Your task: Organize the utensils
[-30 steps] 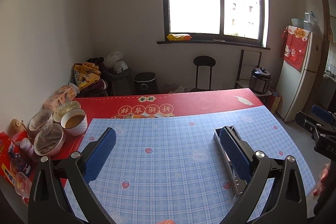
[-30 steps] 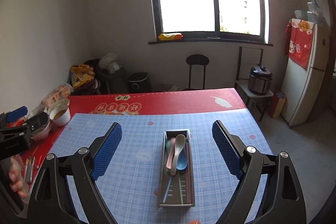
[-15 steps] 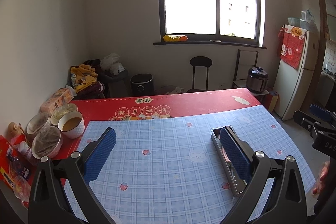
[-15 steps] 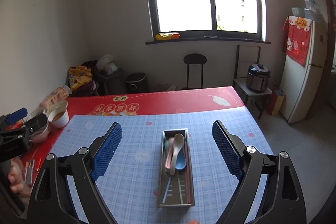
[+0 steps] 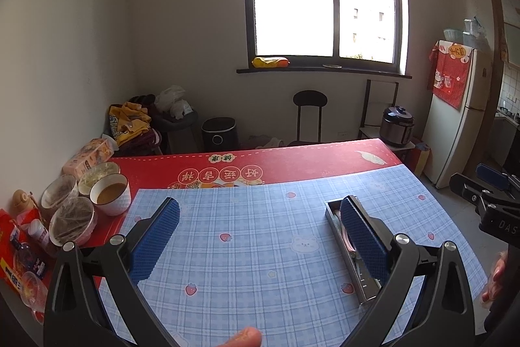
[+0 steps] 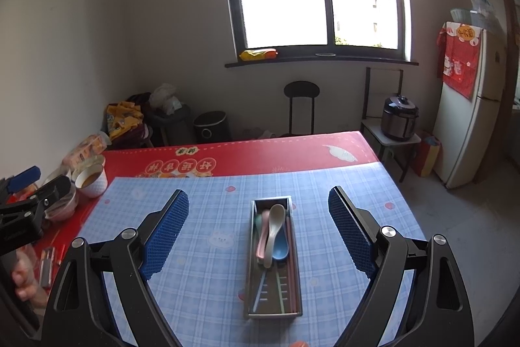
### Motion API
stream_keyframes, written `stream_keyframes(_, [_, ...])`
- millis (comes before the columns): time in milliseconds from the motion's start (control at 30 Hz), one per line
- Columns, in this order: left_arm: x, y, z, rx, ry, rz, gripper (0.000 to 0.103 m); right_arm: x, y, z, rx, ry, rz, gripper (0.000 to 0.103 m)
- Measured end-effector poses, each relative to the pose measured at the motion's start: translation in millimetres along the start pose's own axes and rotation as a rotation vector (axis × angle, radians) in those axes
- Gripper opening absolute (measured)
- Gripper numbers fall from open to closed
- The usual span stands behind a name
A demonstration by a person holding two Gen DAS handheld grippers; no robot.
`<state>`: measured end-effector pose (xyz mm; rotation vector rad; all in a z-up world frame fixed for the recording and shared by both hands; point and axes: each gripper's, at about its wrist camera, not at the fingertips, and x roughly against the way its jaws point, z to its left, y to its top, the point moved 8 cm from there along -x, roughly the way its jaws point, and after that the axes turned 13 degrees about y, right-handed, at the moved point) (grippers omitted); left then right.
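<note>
Narrow rectangular stainless-steel utensil tray (image 6: pixel 273 256) lying lengthwise on the blue checked tablecloth with strawberry and bear prints (image 6: pixel 208 275), near the front right part of the table. Inside it: cream plastic spoon (image 6: pixel 273 230) on top, overlapping a pink plastic spoon (image 6: pixel 262 236) and a blue plastic spoon (image 6: pixel 281 244), bowls toward the far end; thin pastel sticks, probably chopsticks (image 6: pixel 289 288), along the tray's length toward the near end. Nothing loose on the cloth around the tray, so sorting judged done or close to it; everything bunched in one compartment, presumably to keep it compact. Right gripper (image 6: pixel 258 226) held above and short of the tray, blue-padded jaws spread wide to either side of it, gripping nothing; centred thus, well placed to come down on the spoons or simply to look them over. Left gripper (image 5: pixel 260 231) likewise wide open and empty over bare cloth, tray partly hidden behind its right finger in that view, clear of the work. Beyond the cloth, red printed table cover (image 5: pixel 292 161). At the table's left edge, white ribbed bowl of brown liquid (image 5: pixel 110 194) among glass bowls (image 5: pixel 73 220) and snack packets, pushed aside, likely to leave the working area free.
</note>
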<state>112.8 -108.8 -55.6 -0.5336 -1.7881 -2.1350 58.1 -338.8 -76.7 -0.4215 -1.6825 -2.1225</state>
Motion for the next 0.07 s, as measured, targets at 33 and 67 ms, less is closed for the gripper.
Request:
stream_keyframes(33, [0.6,-0.4,0.4,0.002,0.000,0.003,0.097,0.4,-1.3,0.9,-0.001,0.000,0.000,0.085])
stream_keyframes(67, [0.5,-0.9,0.9,0.004,0.001,0.005,0.097,0.8,-1.6,0.9,-0.001,0.001,0.000,0.085])
